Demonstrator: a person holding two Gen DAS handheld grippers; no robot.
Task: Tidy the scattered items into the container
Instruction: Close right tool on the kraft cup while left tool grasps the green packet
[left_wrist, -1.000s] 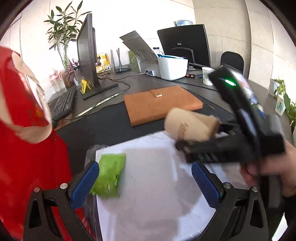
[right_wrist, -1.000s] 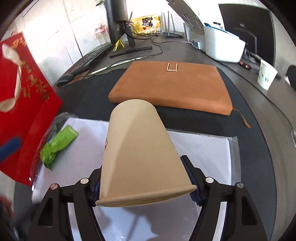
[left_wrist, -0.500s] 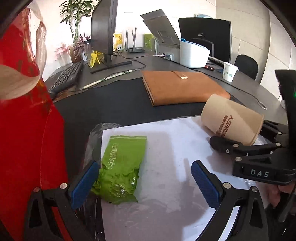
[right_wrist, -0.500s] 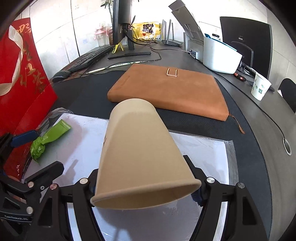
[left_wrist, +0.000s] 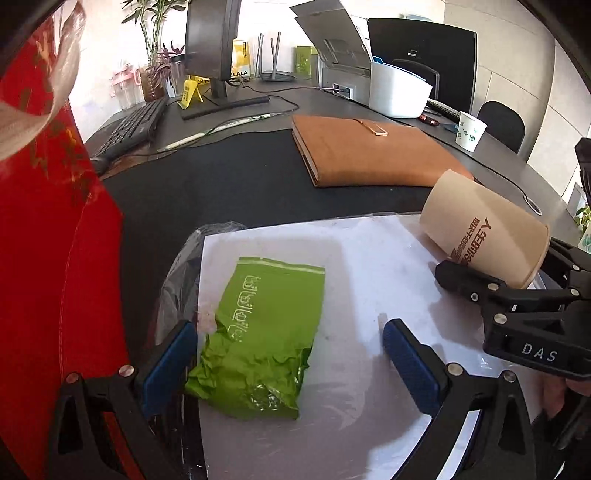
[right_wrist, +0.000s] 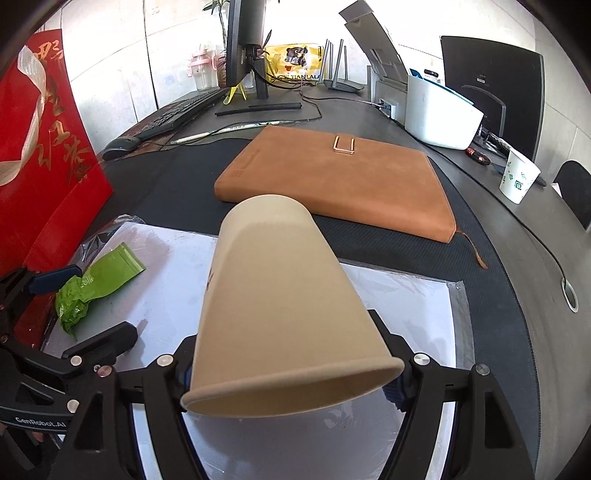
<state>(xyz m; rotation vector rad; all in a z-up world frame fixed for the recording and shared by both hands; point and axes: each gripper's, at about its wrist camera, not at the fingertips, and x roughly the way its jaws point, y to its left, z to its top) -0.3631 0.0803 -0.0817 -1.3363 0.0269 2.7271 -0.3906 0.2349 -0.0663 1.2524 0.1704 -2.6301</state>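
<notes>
A crumpled green packet (left_wrist: 258, 339) lies on a white sheet (left_wrist: 369, 406) on the desk. My left gripper (left_wrist: 288, 365) is open, its blue pads on either side of the packet's near end. My right gripper (right_wrist: 291, 380) is shut on a tan paper cup (right_wrist: 280, 295), held on its side above the sheet, base pointing away. The cup (left_wrist: 484, 229) and right gripper (left_wrist: 517, 299) show at the right of the left wrist view. The packet (right_wrist: 96, 284) and the left gripper (right_wrist: 70, 314) show at the left of the right wrist view. A red gift bag (left_wrist: 48, 258) stands at the left.
A brown leather notebook (right_wrist: 340, 181) lies on the black mat (left_wrist: 207, 192) beyond the sheet. A monitor (right_wrist: 247, 48), keyboard (right_wrist: 177, 114), mouse (right_wrist: 120, 146), white bin (right_wrist: 439, 114) and printed paper cup (right_wrist: 519, 181) stand further back. Clear plastic (left_wrist: 181, 280) bunches at the sheet's left edge.
My left gripper has swung from beside the red bag to straddle the green packet, closer to it. My right gripper, holding the cup, has shifted rightward in the left view.
</notes>
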